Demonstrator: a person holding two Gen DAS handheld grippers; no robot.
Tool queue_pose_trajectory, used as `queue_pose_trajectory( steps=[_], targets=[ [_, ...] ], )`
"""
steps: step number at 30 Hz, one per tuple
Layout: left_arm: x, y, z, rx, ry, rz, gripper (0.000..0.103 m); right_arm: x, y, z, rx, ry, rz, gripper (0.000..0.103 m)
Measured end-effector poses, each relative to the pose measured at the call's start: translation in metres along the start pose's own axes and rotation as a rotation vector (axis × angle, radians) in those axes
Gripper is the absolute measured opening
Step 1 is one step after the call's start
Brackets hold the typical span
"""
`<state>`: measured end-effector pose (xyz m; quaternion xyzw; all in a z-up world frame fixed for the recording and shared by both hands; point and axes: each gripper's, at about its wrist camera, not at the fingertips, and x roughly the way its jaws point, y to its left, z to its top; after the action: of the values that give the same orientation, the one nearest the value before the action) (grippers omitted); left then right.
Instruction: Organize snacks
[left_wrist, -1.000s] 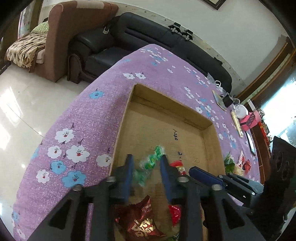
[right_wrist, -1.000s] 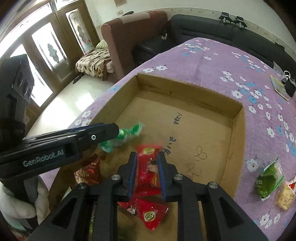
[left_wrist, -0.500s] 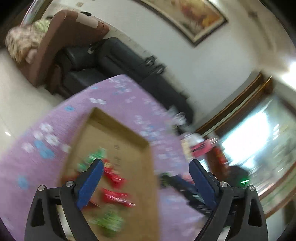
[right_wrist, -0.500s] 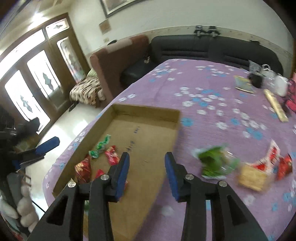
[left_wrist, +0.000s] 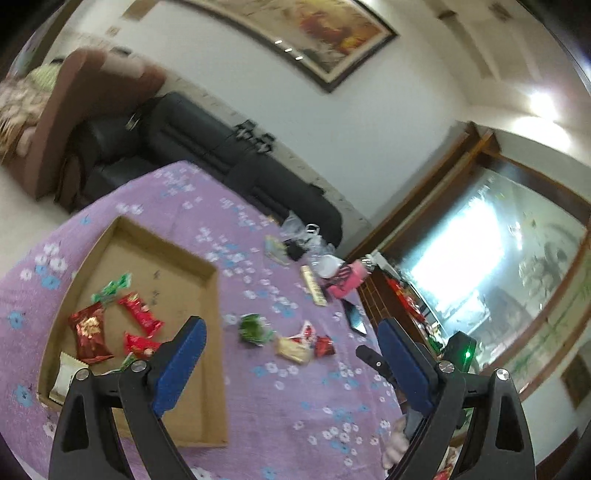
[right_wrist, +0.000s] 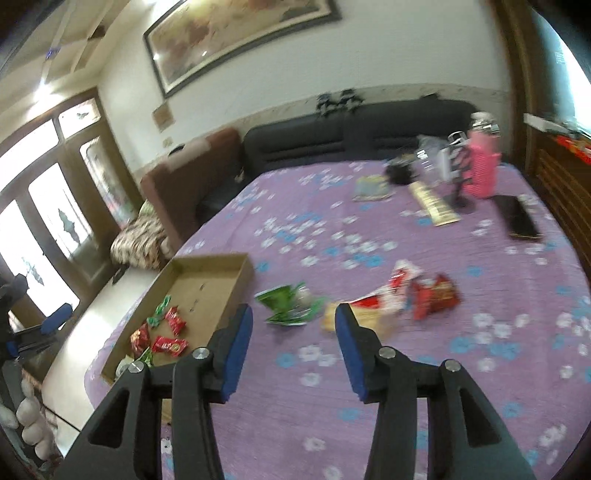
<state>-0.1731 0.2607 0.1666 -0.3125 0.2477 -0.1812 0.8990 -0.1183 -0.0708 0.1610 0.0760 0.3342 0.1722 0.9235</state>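
Left gripper (left_wrist: 291, 347) fingers spread wide, empty — right gripper (right_wrist: 293, 325) opening, empty; only its view shows the doors (right_wrist: 55, 221).

the tablecloth (right_wrist: 406, 369) is purple with white and blue flowers. on it the cardboard tray (right_wrist: 242, 280) is plain brown, holding red packets (right_wrist: 169, 345) and a green candy (right_wrist: 159, 312). right of the tray lie a green packet (right_wrist: 286, 301), a tan one (right_wrist: 369, 315) and a red one (right_wrist: 434, 293). the gripper pads (right_wrist: 240, 347) are blue.
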Motion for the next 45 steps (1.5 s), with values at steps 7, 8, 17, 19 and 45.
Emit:
queue_pose_trajectory(
  steps=[7,8,17,19,45],
  targets=[
    [-0.047,-0.07,0.002,0.181,-0.076,-0.035,0.096,-0.08,-0.027,0.01,0.035,-0.133,-0.053,0.047],
    [-0.053,-0.078,0.004,0.213,-0.089,-0.033,0.096,-0.091,-0.029,0.013,0.03,-0.156,-0.065,0.047],
    [-0.1,-0.142,0.053,0.399,-0.259,0.021,0.096,-0.187,-0.026,0.059,-0.056,-0.385,-0.225,0.047],
    [-0.105,-0.152,0.064,0.412,-0.274,0.032,0.096,-0.202,-0.029,0.069,-0.039,-0.412,-0.228,0.047],
    [-0.225,-0.155,0.195,0.713,-0.589,0.549,0.103,-0.36,0.029,0.243,-0.095,-0.583,-0.683,0.082]
  ],
)
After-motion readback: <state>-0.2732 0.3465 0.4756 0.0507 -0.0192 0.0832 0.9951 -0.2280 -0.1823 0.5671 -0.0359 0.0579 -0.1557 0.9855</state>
